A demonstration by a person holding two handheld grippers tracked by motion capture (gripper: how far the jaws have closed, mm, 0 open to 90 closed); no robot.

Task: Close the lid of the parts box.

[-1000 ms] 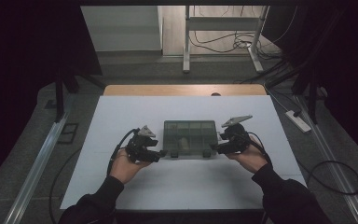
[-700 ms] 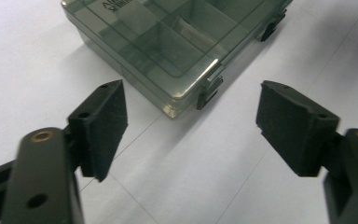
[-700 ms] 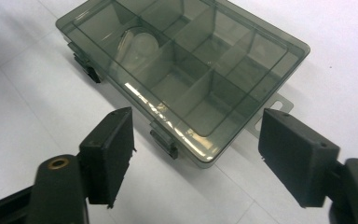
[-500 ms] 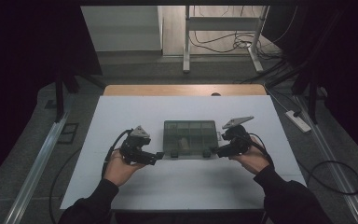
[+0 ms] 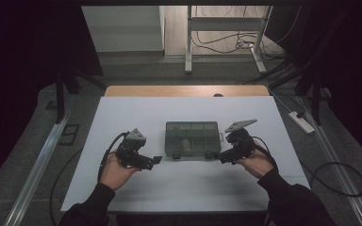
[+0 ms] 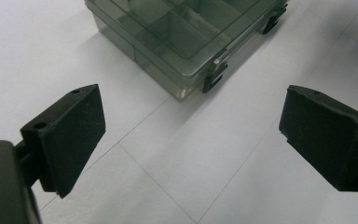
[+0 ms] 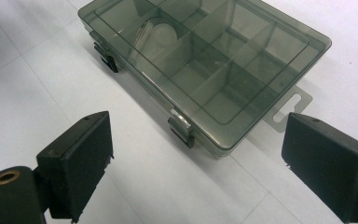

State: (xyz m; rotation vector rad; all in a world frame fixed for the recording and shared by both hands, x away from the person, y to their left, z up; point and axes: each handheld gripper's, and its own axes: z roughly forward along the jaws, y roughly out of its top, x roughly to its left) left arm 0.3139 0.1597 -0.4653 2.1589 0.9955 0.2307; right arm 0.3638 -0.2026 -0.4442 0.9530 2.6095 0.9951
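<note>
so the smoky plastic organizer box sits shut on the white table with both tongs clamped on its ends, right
Not quite: the organizer box sits shut on the white table, but the left tongs and right tongs stand open, clear of it, as both gripper views show.

It's dim in here: the high view darkens to near black at both sides, and only the white surface (image 5: 136, 117) catches soft light from overhead. Up close the pictures are brighter and sharp, with faint shadows and a mild sheen on the clear box (image 7: 214, 60).
</note>
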